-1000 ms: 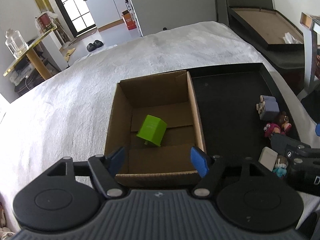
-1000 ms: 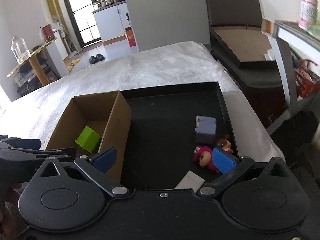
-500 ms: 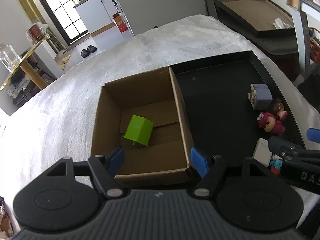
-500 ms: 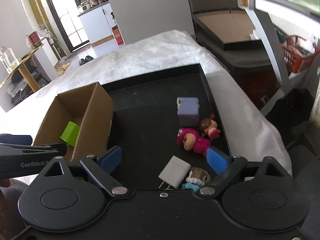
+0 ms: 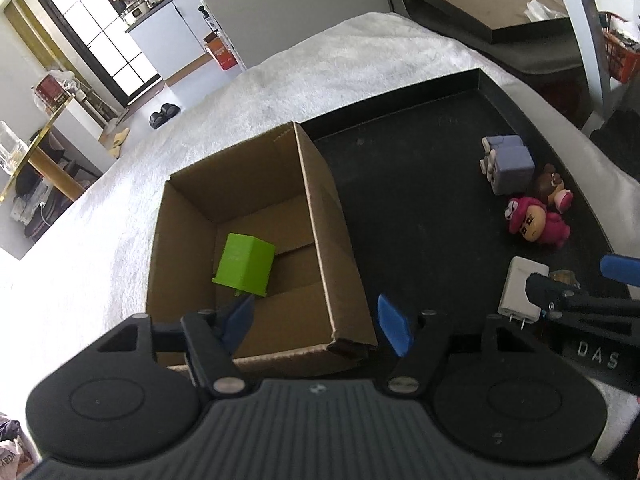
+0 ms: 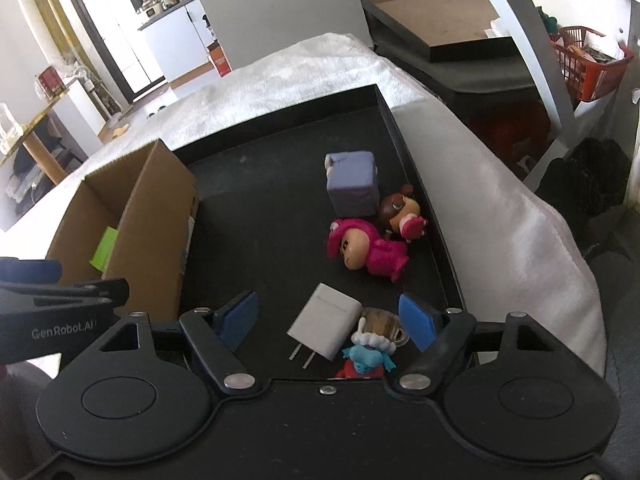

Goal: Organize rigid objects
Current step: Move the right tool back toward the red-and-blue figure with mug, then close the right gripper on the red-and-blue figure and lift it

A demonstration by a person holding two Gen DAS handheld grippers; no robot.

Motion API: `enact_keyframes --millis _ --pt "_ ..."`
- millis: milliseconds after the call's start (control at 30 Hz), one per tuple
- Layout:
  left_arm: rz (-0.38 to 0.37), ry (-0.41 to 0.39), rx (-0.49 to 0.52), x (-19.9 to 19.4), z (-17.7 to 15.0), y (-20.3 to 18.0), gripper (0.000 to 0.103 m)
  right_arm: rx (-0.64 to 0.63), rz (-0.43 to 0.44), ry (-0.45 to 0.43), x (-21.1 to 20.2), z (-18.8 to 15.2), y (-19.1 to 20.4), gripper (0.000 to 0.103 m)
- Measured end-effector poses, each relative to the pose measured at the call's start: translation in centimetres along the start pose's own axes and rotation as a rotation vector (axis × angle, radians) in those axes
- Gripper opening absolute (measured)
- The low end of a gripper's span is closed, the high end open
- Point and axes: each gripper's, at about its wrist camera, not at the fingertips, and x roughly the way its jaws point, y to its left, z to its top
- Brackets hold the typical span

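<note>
A green block (image 5: 244,264) lies inside the open cardboard box (image 5: 316,208), which stands at the left end of the black tray (image 5: 400,184). My left gripper (image 5: 316,320) hovers over the box's near right corner. Its jaws are closing and hold nothing. On the tray lie a purple-grey cube (image 6: 352,184), a brown figurine (image 6: 400,210), a pink figurine (image 6: 368,248), a white charger (image 6: 326,326) and a small blue and red figurine (image 6: 368,356). My right gripper (image 6: 328,318) hangs low over the charger. Its jaws are closing with the charger between them, and the pads stand clear of it.
A white fuzzy cloth (image 5: 280,88) covers the table under the tray and box. Behind the table on the right stands a dark case holding a cardboard sheet (image 6: 440,16). A red basket (image 6: 588,64) sits at the far right. The tray's middle is bare.
Both grippers have sunk toward the tray and rolled a little. The right jaws have narrowed from wide open, and the charger now lies between them. The left jaws narrowed slightly.
</note>
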Motion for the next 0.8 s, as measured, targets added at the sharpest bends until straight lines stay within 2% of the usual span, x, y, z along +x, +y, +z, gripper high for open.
enact_keyframes --millis 67,167,300,433,667,733,800 --pt "0.007 -0.002 0.004 0.2 0.1 -0.4 0.067 0.001 -0.017 0.012 0.3 -0.2 -0.2 0.074" --pt "0.013 -0.003 0.011 0.5 0.4 -0.8 0.066 0.022 -0.031 0.034 0.8 -0.6 -0.8 0.064" --pt "0.014 0.005 0.015 1.1 0.5 -1.4 0.059 0.048 -0.047 0.052 1.4 -0.8 -1.6 0.052" --pt "0.024 0.022 0.022 1.7 0.3 -1.6 0.051 0.058 -0.057 0.085 2.3 -1.3 -2.0 0.05" --pt "0.029 0.043 0.017 2.5 0.1 -1.6 0.027 0.037 -0.069 0.088 2.6 -1.4 -1.8 0.049" --pt "0.023 0.04 0.018 2.5 0.2 -1.7 0.023 0.034 -0.081 0.091 2.7 -1.3 -2.0 0.042" --pt "0.022 0.038 0.019 2.5 0.2 -1.8 0.019 0.041 -0.081 0.09 2.7 -1.3 -2.2 0.041"
